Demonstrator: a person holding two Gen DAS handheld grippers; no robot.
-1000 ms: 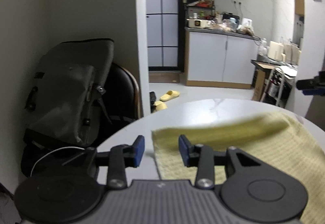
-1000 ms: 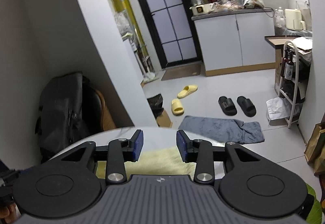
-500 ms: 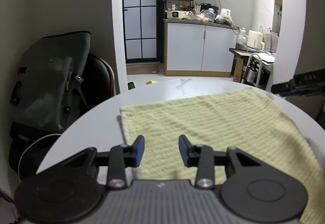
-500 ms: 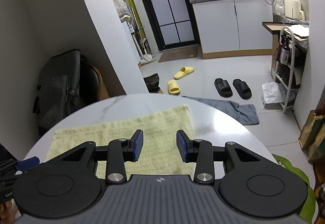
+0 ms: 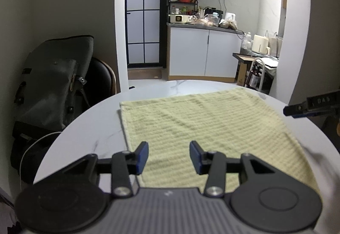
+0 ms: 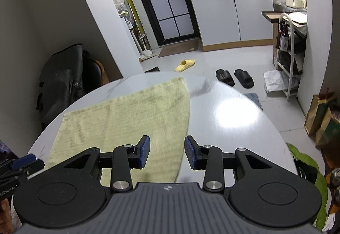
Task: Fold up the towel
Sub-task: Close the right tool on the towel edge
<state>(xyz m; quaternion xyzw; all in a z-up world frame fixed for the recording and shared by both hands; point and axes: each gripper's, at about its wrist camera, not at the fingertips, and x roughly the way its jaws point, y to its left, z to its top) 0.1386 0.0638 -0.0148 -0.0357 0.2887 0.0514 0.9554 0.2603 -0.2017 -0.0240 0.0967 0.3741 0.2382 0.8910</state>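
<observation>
l gripper (image 5: pixel 169 154) opening, r gripper (image 6: pixel 167 152) part-open; both empty over towel (image 5: pixel 204 127).

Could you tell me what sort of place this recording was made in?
Most likely a small home: a round marble-look table beside an open kitchen with white cabinets, slippers on the tiled floor, a backpack on a chair.

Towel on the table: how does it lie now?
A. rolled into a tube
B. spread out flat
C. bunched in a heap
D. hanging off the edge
B: the yellow towel lies flat, spread across the round white table, with no roll or heap.
</observation>
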